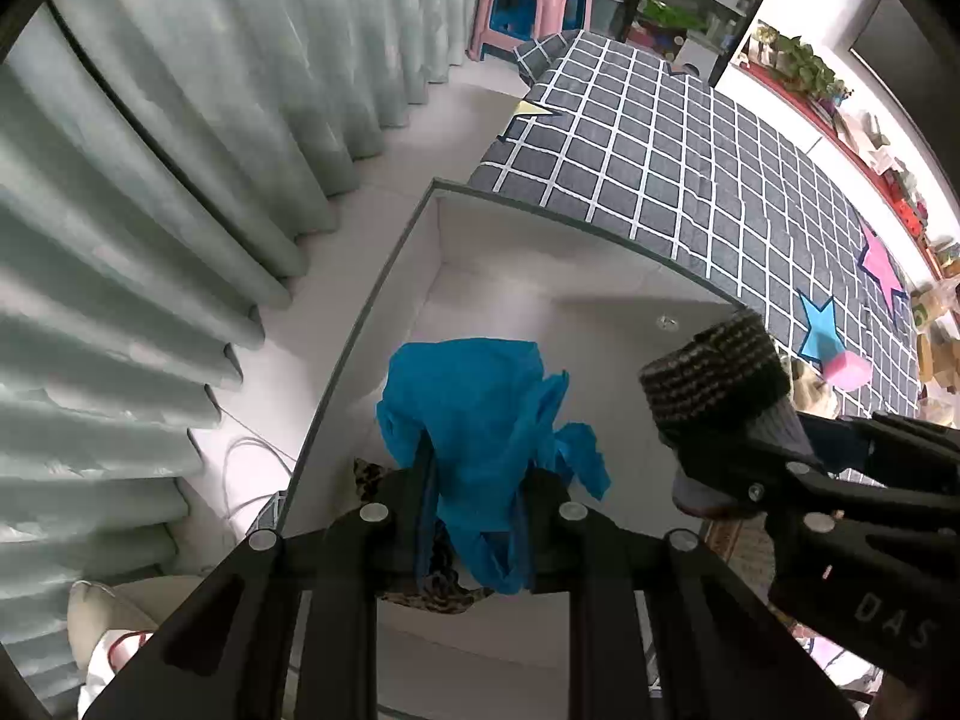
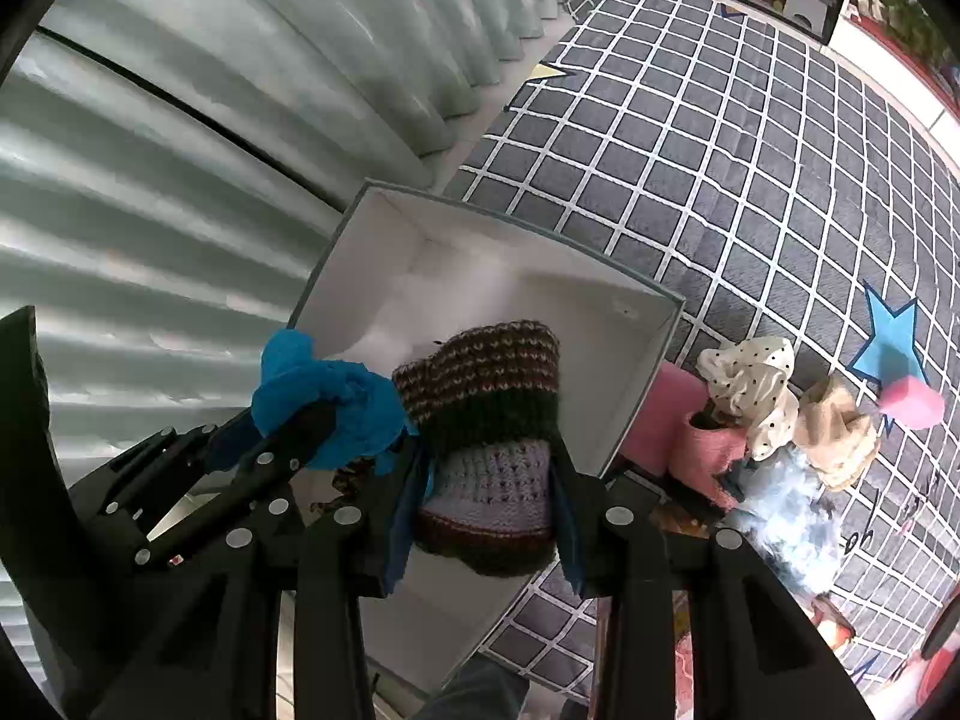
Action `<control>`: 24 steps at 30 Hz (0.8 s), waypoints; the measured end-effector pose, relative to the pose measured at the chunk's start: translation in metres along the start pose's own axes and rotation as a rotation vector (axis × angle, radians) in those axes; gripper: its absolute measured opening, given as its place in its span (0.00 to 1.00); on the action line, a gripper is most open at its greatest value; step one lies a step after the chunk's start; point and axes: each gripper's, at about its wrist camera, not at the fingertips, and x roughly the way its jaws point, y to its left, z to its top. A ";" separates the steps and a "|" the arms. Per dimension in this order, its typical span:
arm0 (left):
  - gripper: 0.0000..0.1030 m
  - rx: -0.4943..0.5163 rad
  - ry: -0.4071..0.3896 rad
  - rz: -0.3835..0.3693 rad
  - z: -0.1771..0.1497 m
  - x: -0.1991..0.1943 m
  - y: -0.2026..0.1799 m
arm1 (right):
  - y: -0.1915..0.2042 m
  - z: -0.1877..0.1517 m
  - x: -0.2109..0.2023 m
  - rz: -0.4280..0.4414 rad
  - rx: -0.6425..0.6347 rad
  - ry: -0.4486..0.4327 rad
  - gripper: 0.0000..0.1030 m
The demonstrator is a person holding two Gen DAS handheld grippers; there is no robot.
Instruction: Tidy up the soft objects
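My left gripper point(image 1: 474, 504) is shut on a crumpled blue cloth point(image 1: 480, 414) and holds it over the open white box point(image 1: 540, 276). A leopard-print cloth point(image 1: 438, 591) lies in the box under it. My right gripper point(image 2: 486, 492) is shut on a striped knitted piece point(image 2: 486, 420), brown, green and lilac, and holds it over the same box point(image 2: 600, 324). The right gripper and the knit point(image 1: 714, 378) show at the right of the left wrist view. The left gripper and the blue cloth point(image 2: 324, 402) show at the left of the right wrist view.
The box stands on a grey checked mat point(image 2: 750, 150) beside pale green curtains point(image 1: 180, 180). Right of the box lie a pink knit item point(image 2: 708, 450), a dotted white cloth point(image 2: 756, 384), a beige cloth point(image 2: 840, 438), a light blue fluffy cloth point(image 2: 786, 522) and a pink block point(image 2: 912, 402). A pink stool point(image 1: 528, 12) stands far back.
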 end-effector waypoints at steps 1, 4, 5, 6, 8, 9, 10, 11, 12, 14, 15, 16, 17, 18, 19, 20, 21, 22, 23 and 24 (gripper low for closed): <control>0.22 0.000 0.001 -0.001 0.000 0.000 0.000 | -0.001 0.001 0.001 0.000 0.002 0.002 0.39; 0.23 0.003 0.002 -0.002 0.001 0.002 0.000 | -0.002 0.002 0.002 0.000 0.005 0.006 0.39; 0.24 0.003 0.002 -0.003 0.001 0.002 0.000 | -0.002 0.002 0.003 0.002 0.006 0.007 0.39; 0.24 0.000 0.001 -0.007 0.001 0.002 0.000 | -0.002 0.003 0.003 0.003 0.006 0.007 0.39; 0.30 -0.003 -0.004 -0.017 0.001 0.002 0.000 | -0.003 0.003 0.003 0.010 0.007 0.005 0.41; 0.34 0.001 -0.004 -0.027 0.000 0.001 -0.001 | -0.003 0.004 0.003 0.015 0.010 0.003 0.43; 0.46 0.004 -0.004 -0.037 0.000 0.001 -0.002 | -0.004 0.004 0.003 0.020 0.013 0.002 0.43; 0.59 0.006 -0.004 -0.041 0.000 0.001 -0.002 | -0.004 0.004 0.002 0.022 0.014 0.000 0.43; 0.65 0.008 -0.009 -0.032 -0.001 0.000 -0.003 | -0.005 0.005 0.001 0.027 0.015 -0.001 0.49; 0.84 -0.001 -0.021 -0.028 -0.001 -0.002 -0.004 | -0.007 0.005 -0.002 0.028 0.025 -0.012 0.72; 0.84 -0.005 -0.024 -0.026 -0.001 -0.003 -0.004 | -0.010 0.005 -0.005 0.032 0.033 -0.021 0.81; 0.85 -0.007 -0.022 -0.027 0.000 -0.004 -0.004 | -0.011 0.005 -0.007 0.031 0.039 -0.027 0.81; 0.88 -0.008 -0.020 -0.031 0.000 -0.004 -0.004 | -0.013 0.005 -0.010 0.031 0.044 -0.031 0.81; 0.91 -0.011 -0.019 -0.037 0.000 -0.005 -0.004 | -0.015 0.005 -0.013 0.030 0.047 -0.034 0.81; 1.00 -0.014 -0.019 -0.039 0.001 -0.007 -0.004 | -0.018 0.005 -0.017 0.028 0.051 -0.038 0.81; 1.00 -0.019 -0.027 -0.042 0.001 -0.009 -0.004 | -0.021 0.005 -0.020 0.028 0.055 -0.041 0.81; 1.00 -0.023 -0.031 -0.046 0.002 -0.011 -0.005 | -0.026 0.004 -0.025 0.030 0.063 -0.047 0.81; 1.00 -0.027 -0.032 -0.051 0.003 -0.013 -0.006 | -0.031 0.003 -0.031 0.035 0.074 -0.056 0.81; 1.00 -0.032 -0.035 -0.063 0.005 -0.014 -0.007 | -0.036 0.002 -0.036 0.037 0.083 -0.061 0.85; 1.00 -0.033 -0.039 -0.075 0.007 -0.017 -0.009 | -0.044 0.002 -0.040 0.032 0.095 -0.066 1.00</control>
